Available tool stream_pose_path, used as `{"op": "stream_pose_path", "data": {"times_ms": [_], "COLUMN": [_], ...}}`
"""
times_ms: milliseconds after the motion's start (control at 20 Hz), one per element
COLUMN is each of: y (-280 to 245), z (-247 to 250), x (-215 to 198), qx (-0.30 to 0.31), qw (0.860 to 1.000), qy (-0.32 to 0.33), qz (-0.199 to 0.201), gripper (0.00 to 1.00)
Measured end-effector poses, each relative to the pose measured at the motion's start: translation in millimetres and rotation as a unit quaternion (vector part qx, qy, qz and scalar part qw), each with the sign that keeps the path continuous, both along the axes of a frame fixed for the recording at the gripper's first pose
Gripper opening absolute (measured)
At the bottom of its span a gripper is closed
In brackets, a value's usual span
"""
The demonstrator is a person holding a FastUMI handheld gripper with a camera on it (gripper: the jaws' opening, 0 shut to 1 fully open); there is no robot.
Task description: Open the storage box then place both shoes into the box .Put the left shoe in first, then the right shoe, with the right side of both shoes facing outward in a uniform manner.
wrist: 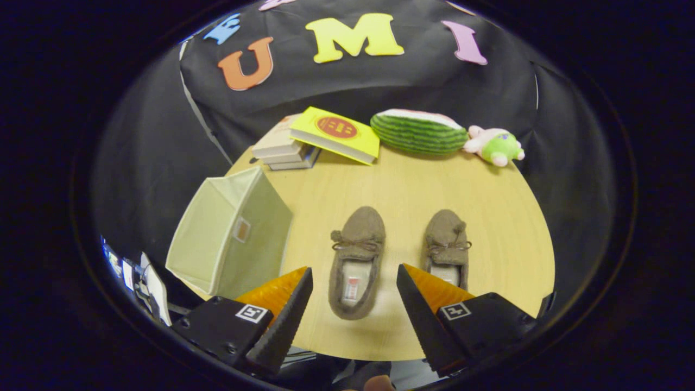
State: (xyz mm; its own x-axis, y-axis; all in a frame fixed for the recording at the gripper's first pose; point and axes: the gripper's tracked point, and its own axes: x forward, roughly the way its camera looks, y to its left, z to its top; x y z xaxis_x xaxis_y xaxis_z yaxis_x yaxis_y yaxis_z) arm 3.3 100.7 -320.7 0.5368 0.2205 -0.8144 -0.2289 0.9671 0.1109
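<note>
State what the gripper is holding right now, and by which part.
Nothing is held. The gripper has its jaws wide open above the table, with the left slipper lying untouched between them.

Round wooden table against black cloth wall.

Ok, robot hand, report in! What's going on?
Gripper open, holding nothing. Both shoes on table: left shoe, right shoe. Storage box beside them. Nothing blocking.
</note>
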Motion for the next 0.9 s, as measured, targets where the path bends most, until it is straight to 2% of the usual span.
{"op": "stream_pose_path", "data": {"times_ms": [300,500,700,900], "y": [-4,-8,-4,4], "z": [-65,-93,-109,-122], "x": [17,25,27,20], "qx": [0.012,0.019,0.032,0.061], "qw": [0.993,0.986,0.982,0.971], "qy": [0.107,0.153,0.176,0.213], "qz": [-0.038,-0.057,-0.066,-0.09], "gripper": [0.97,0.91,0.67,0.47]}}
